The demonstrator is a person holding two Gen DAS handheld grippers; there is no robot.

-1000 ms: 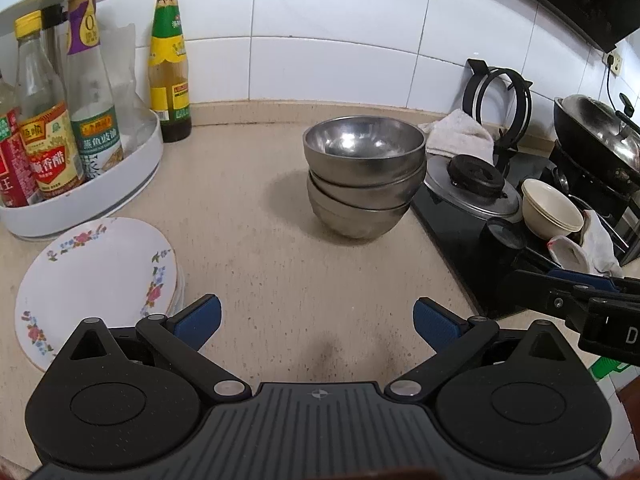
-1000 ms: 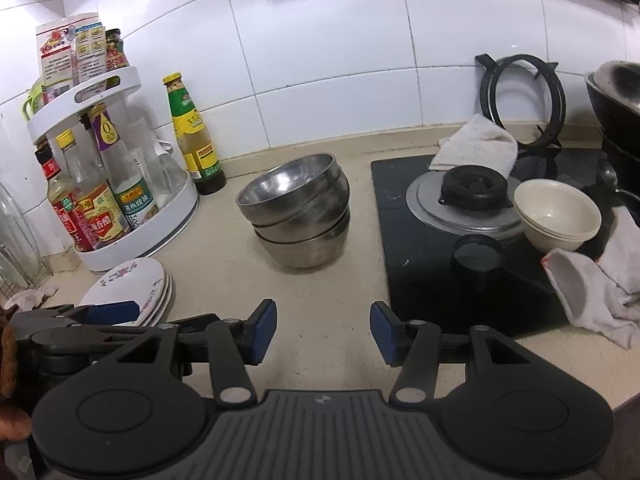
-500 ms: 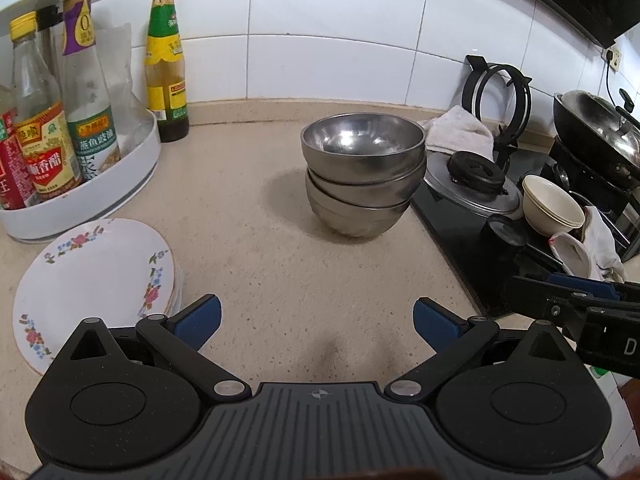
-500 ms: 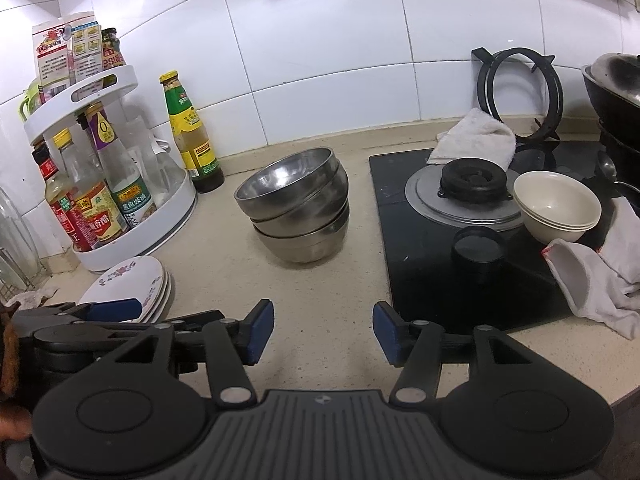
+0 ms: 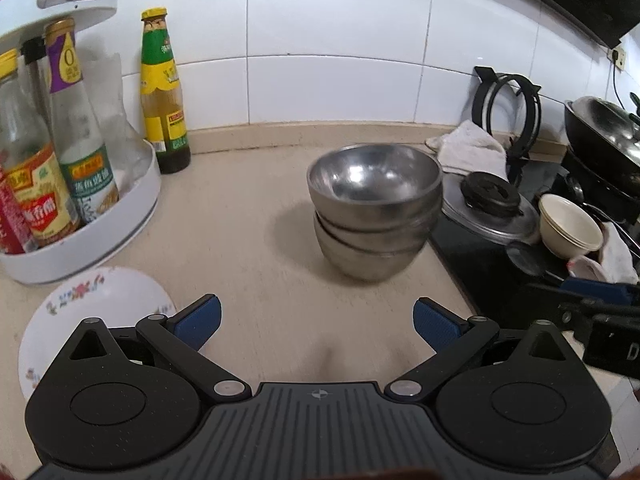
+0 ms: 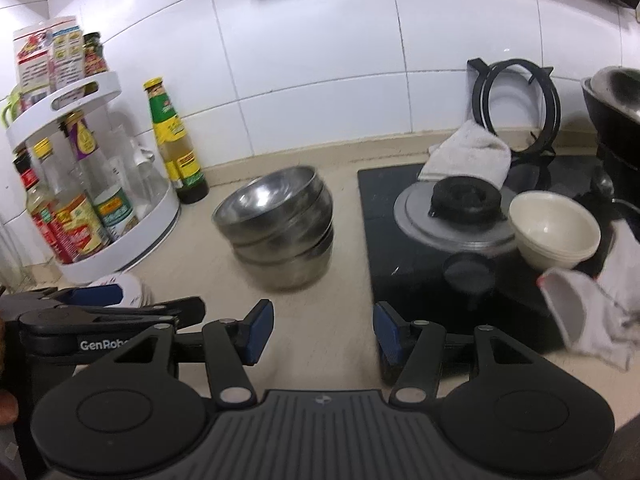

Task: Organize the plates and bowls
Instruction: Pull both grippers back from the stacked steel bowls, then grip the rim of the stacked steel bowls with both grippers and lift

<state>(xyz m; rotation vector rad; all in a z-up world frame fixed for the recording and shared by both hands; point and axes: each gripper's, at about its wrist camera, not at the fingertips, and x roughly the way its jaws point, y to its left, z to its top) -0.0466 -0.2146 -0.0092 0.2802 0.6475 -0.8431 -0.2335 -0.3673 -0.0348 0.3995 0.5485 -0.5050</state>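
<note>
While both tongs [image 5: 316,320] [image 6: 323,334] gape empty, steel bowls [image 5: 374,210] sit ahead, apart.

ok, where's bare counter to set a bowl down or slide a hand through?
Bare counter lies between the bottle rack and the stacked steel bowls, and in front of those bowls, between the flowered plates and the stove edge. The stove top is crowded: pot lid, cream bowls, rags.
</note>
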